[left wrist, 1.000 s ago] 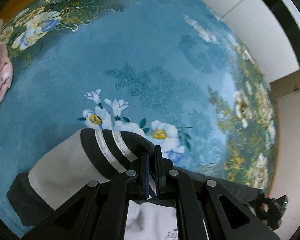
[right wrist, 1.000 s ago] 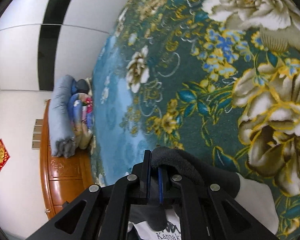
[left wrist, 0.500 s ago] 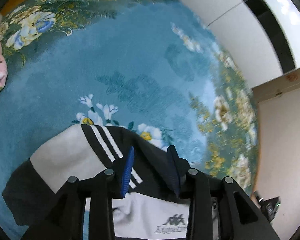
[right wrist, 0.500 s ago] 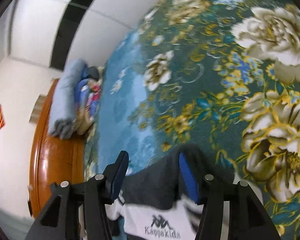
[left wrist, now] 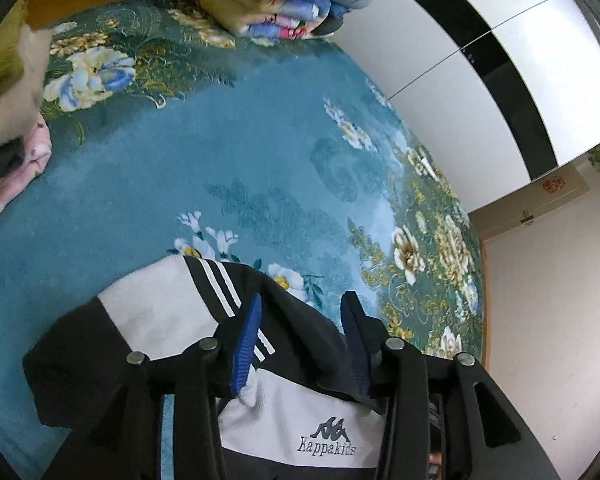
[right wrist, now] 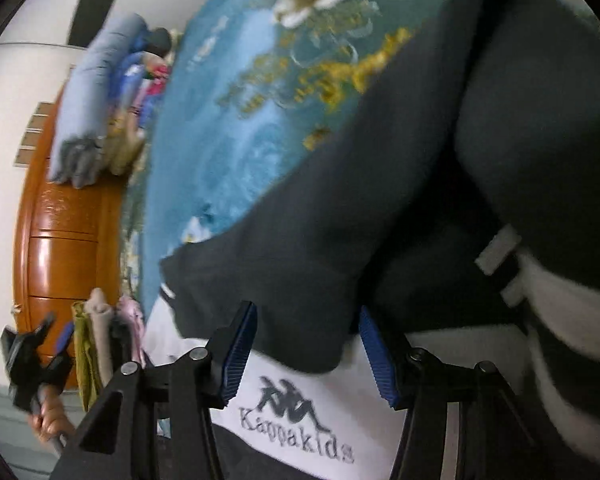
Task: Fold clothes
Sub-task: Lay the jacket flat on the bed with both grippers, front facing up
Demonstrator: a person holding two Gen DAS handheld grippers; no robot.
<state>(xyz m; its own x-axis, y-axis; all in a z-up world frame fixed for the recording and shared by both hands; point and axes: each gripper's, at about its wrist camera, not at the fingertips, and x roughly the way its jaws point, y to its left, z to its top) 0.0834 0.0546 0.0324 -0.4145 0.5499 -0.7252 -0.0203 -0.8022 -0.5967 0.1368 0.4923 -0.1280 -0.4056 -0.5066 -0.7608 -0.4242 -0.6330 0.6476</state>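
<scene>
Your left gripper [left wrist: 302, 312] has its jaws opening, blue pads apart and not pressing anything; the black sleeve with the white stripes lies loose on the bed under them. Your right gripper [right wrist: 308, 344] has a moderate gap that's closing a bit, black cloth showing between the pads but not pinched as far as I can see.

The sweatshirt [left wrist: 160, 312] sits right below both tongs on the teal floral bedspread [left wrist: 180, 152], sleeves laid in over the white chest panel with the Kappakids logo [left wrist: 328, 440]. In the left view the striped sleeve slants up toward the left. The bulk of the black fabric piles up off to the right in the right view, so I'd guess that hand is closer for the next fold.
</scene>
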